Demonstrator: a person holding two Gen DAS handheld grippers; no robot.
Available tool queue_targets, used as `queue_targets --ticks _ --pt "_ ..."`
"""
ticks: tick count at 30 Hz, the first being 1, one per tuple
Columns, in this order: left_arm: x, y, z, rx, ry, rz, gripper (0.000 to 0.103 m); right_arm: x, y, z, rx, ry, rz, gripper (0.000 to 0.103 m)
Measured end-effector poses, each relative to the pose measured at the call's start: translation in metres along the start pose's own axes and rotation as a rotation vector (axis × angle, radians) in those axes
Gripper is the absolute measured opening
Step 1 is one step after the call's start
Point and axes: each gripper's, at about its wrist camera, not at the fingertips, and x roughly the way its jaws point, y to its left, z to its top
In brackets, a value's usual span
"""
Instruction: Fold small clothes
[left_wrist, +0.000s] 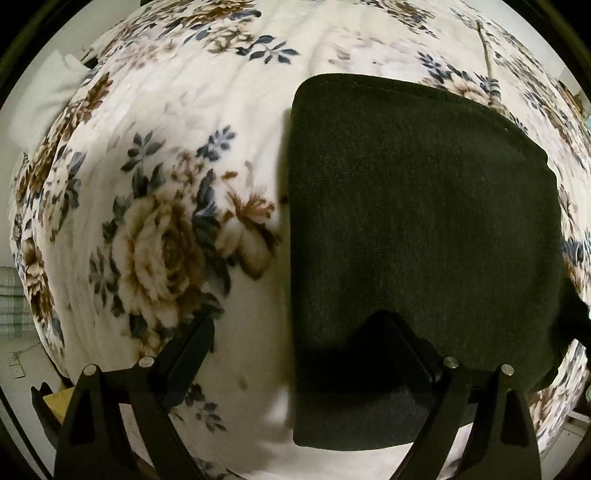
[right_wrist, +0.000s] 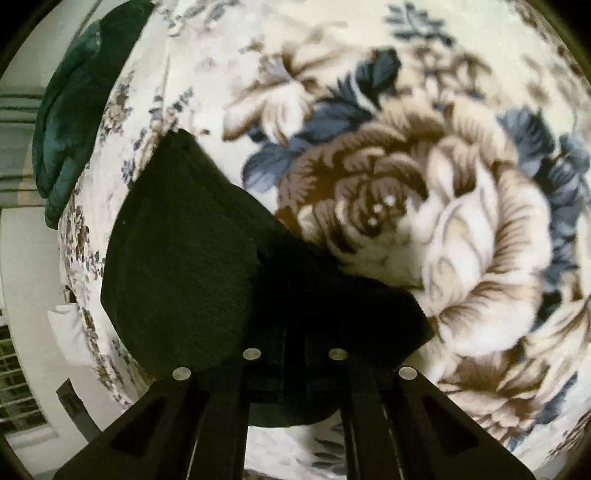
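Note:
A dark, nearly black cloth (left_wrist: 424, 221) lies folded into a flat rectangle on the floral blanket (left_wrist: 166, 147). My left gripper (left_wrist: 295, 354) points straight down, open wide. It straddles the cloth's left edge, one finger over the blanket and the other over the cloth. In the right wrist view the same dark cloth (right_wrist: 177, 258) lies at the left on the floral blanket (right_wrist: 443, 184), with one flap raised toward the camera. My right gripper (right_wrist: 295, 343) has its fingers close together, pinching that flap. The fingertips blend into the dark fabric.
A dark green garment (right_wrist: 70, 118) lies bunched at the bed's edge, upper left in the right wrist view. A white pillow (left_wrist: 48, 99) sits at the bed's far left. Beyond the blanket's edges the bed drops to the floor (right_wrist: 29, 295).

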Motion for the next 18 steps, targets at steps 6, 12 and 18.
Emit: queue_targets --ticks 6,12,18 --pt "-0.007 0.004 -0.001 0.002 0.002 -0.017 0.093 -0.046 0.003 -0.010 -0.019 -0.073 -0.010 0.005" --pt "-0.008 0.021 0.002 -0.012 0.012 -0.048 0.093 -0.038 -0.027 -0.013 0.015 -0.042 -0.119 0.006" --pt "0.002 0.060 0.016 -0.077 0.010 -0.231 0.093 -0.025 -0.044 0.012 -0.041 0.103 -0.060 0.050"
